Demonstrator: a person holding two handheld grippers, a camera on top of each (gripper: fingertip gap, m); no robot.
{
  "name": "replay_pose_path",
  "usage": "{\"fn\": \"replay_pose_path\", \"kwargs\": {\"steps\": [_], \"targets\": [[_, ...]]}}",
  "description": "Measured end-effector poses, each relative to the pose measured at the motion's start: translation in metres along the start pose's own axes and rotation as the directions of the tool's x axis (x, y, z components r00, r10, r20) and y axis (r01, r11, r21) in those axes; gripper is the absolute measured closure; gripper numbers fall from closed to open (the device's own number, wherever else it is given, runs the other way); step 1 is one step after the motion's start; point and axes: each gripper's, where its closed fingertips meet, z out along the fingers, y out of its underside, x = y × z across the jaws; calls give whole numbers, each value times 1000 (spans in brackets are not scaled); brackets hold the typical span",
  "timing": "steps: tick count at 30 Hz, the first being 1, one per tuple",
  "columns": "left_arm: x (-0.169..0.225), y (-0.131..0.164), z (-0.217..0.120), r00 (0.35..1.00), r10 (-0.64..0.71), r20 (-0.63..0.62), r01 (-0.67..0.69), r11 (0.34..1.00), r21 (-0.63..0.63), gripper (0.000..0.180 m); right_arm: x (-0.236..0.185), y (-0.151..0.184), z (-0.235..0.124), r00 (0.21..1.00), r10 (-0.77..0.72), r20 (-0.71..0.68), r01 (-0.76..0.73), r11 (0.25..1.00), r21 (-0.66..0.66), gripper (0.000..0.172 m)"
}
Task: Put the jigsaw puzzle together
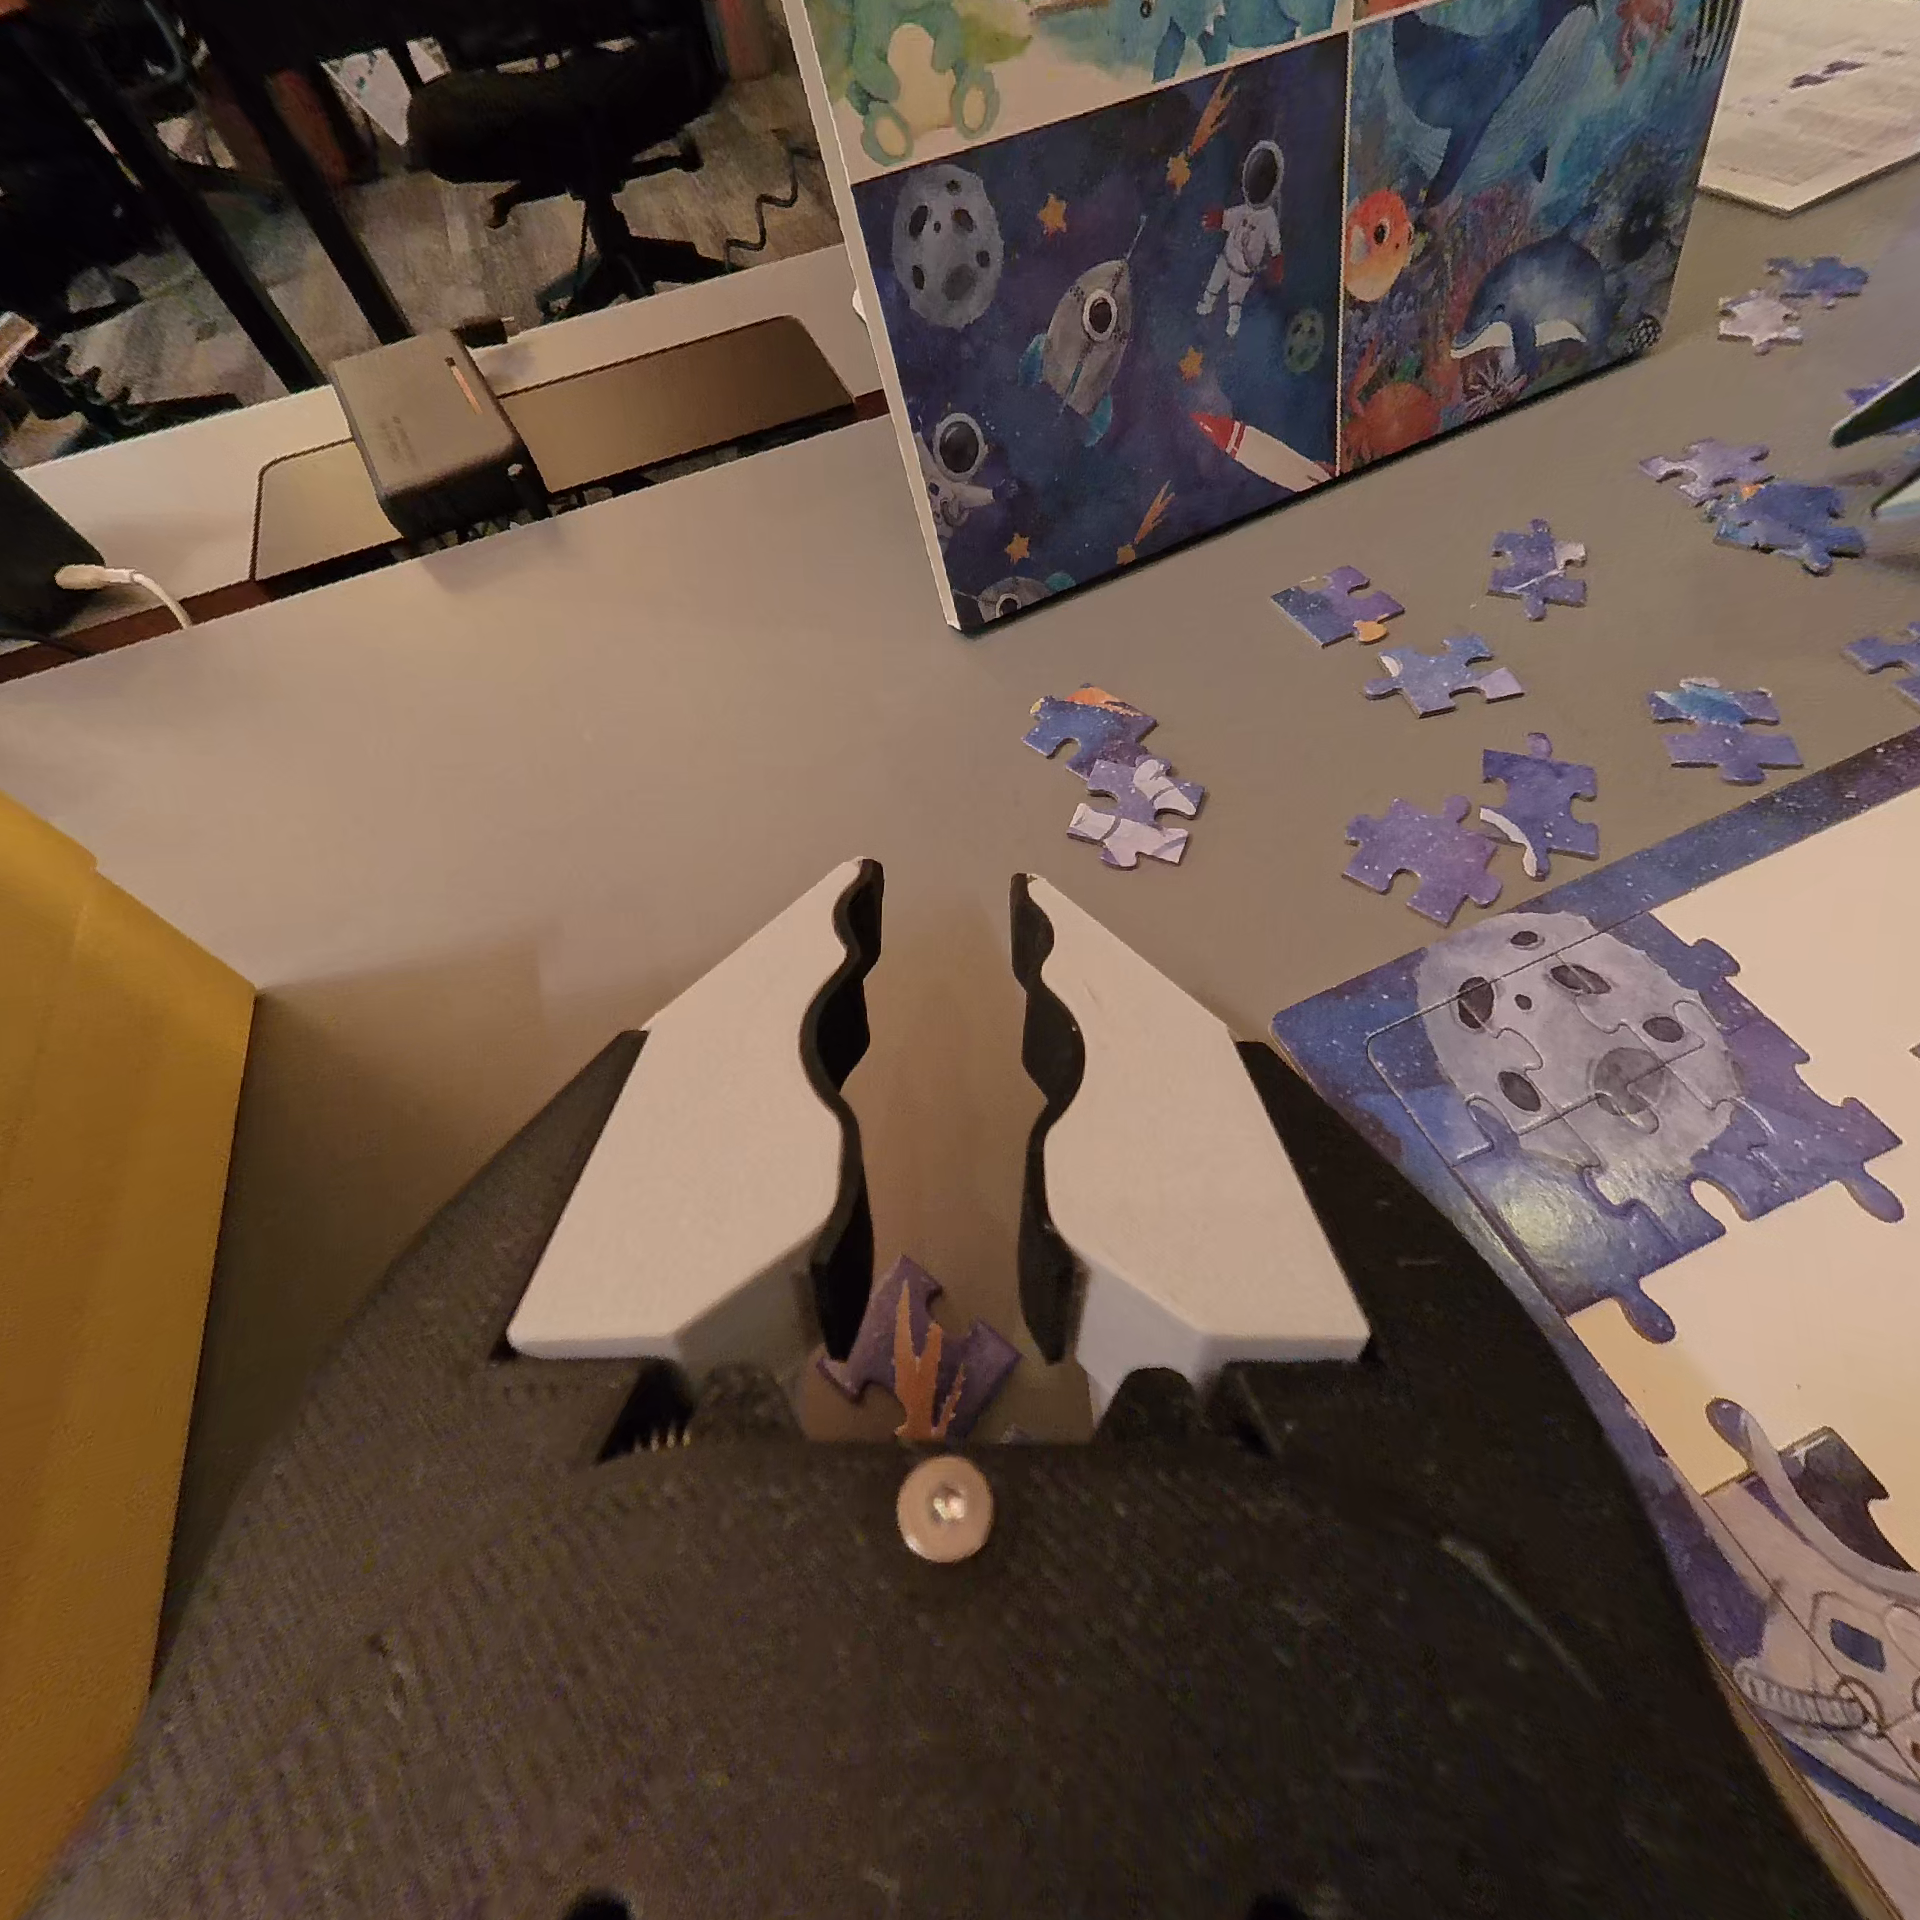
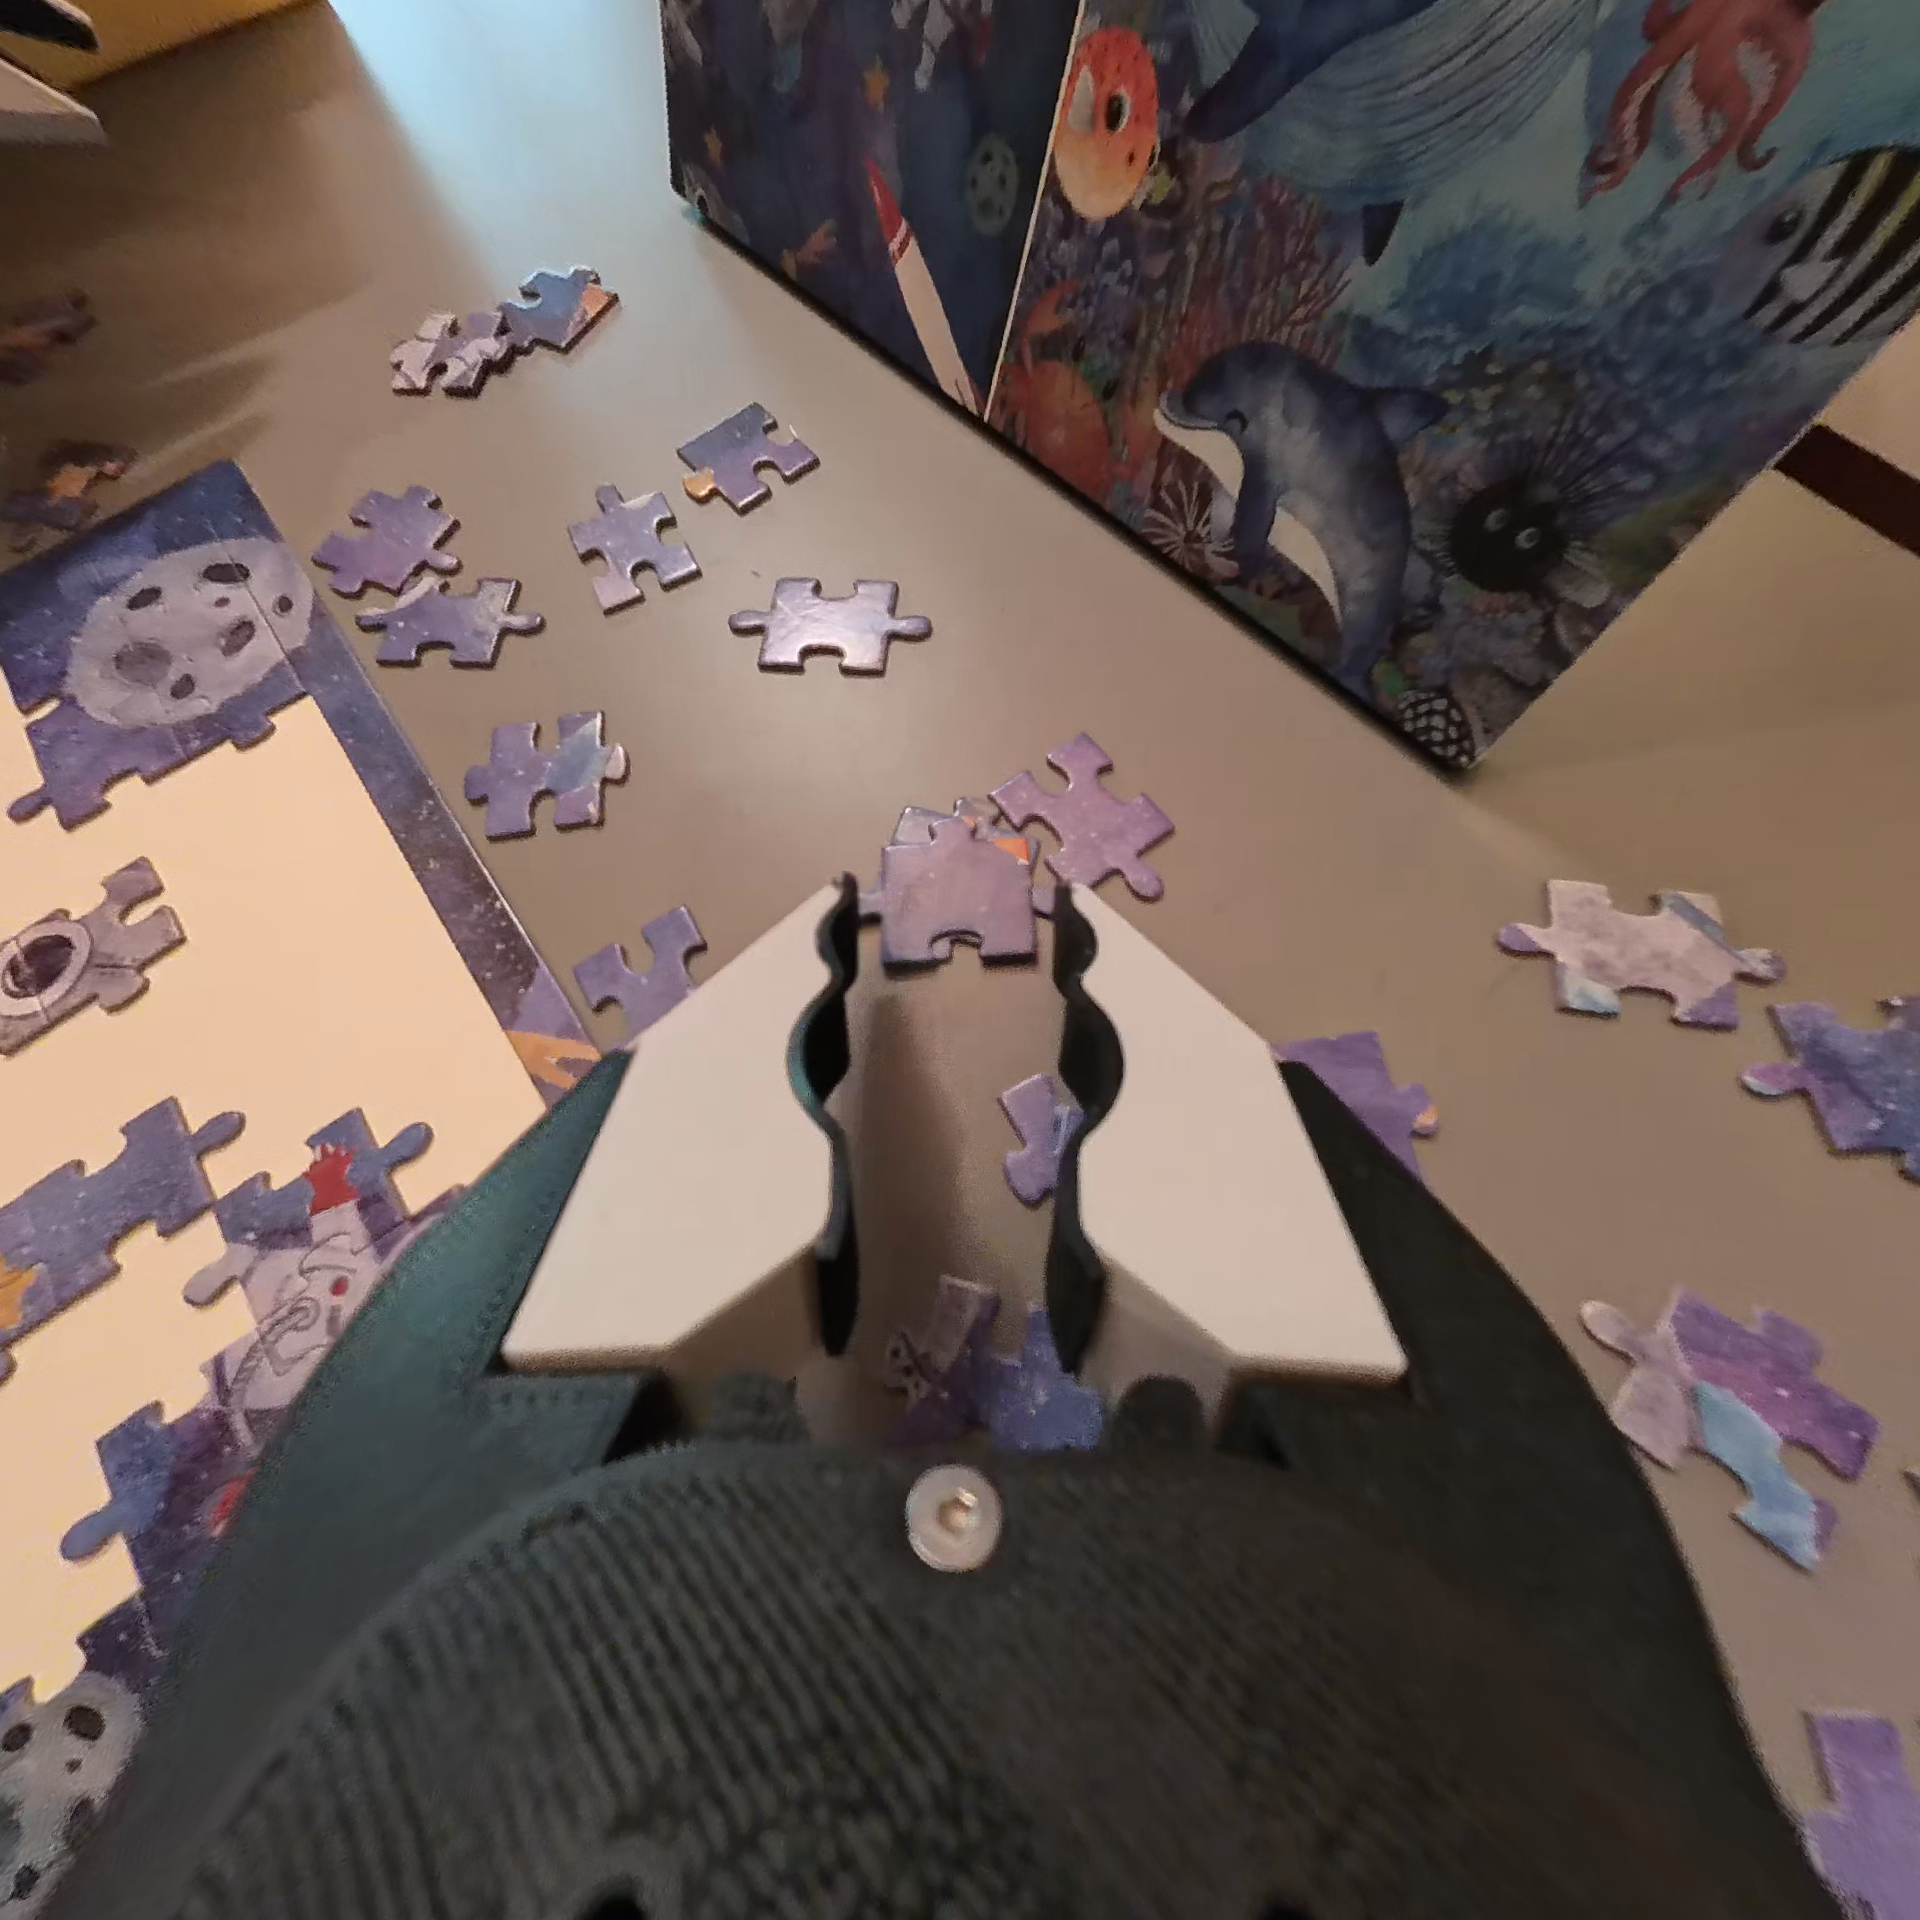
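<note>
L grip (image 1: 945,883): narrow gap, nothing held; over bare grey tabletop (image 1: 623,727)
R grip (image 2: 951,899): clamps flat purple jigsaw piece (image 2: 956,904) by edges; keep it level

The table (image 1: 623,727) is presenting a smooth, matt grey surface. The puzzle pieces (image 2: 831,629) are showing printed cardboard with a slight sheen. The puzzle box (image 1: 1195,312) is displaying smooth printed card. The gripper bodies (image 2: 935,1714) are showing ribbed, layered matt plastic; the fingers (image 1: 717,1122) are appearing smooth and matt. A screw (image 1: 943,1509) is gleaming metallic.
</note>
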Motion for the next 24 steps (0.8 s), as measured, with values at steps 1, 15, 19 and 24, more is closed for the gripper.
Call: {"fn": "replay_pose_path", "kwargs": {"steps": [1,15,19,24], "targets": [[0,0,0,1000,0,0,0,1000,0,157,-1,3,2,1000,-10,-2,10,1000,-17,132],[0,-1,-1,1000,-2,-2,2,1000,5,157,0,9,-23,995,-85,-56,83,996,-40,141],[1,-1,0,1000,2,-4,-2,1000,1,157,-9,17,-31,999,-44,10,45,998,-34,141],[0,1,0,1000,7,0,-7,1000,-4,157,-12,24,-31,997,-79,11,80,993,-84,139]]}}
